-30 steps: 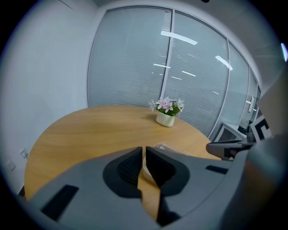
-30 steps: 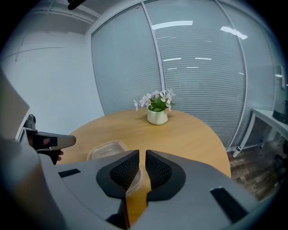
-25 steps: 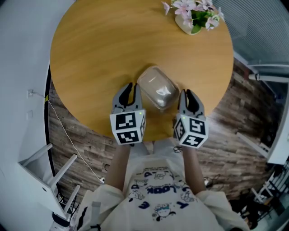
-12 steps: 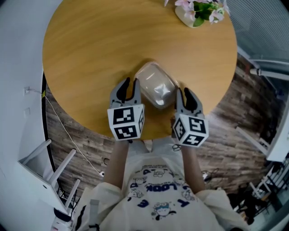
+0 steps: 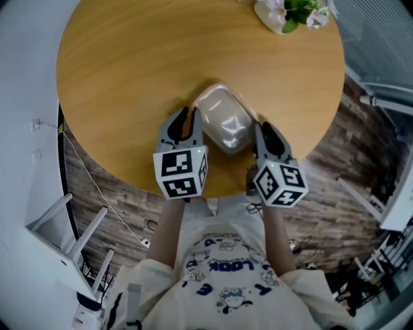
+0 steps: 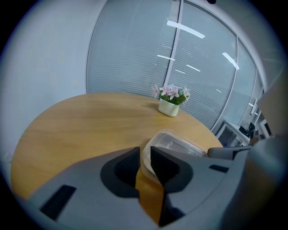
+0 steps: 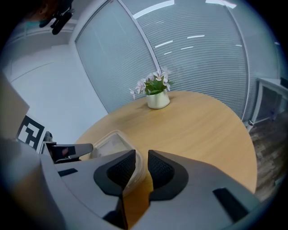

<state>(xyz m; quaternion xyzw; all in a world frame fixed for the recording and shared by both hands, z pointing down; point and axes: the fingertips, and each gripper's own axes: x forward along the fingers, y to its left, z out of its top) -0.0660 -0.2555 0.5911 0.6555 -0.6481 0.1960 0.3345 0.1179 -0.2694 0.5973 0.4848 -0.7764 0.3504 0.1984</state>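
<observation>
At the centre of the head view, the clear box (image 5: 222, 122) is showing near the bench's (image 5: 129, 64) lower edge, between the two tools. The left tool (image 5: 183, 121) is pinching the box's left rim between nearly closed jaws. The right tool (image 5: 264, 132) is gripping its right rim likewise. At the frame's upper right, a flower pot (image 5: 284, 14) is standing well apart.

The left gripper (image 5: 187, 117) and right gripper (image 5: 262, 127) reach further forward along the clear container (image 5: 222, 122), its rim now deeper between each pair of jaws, and it seems slightly raised.
</observation>
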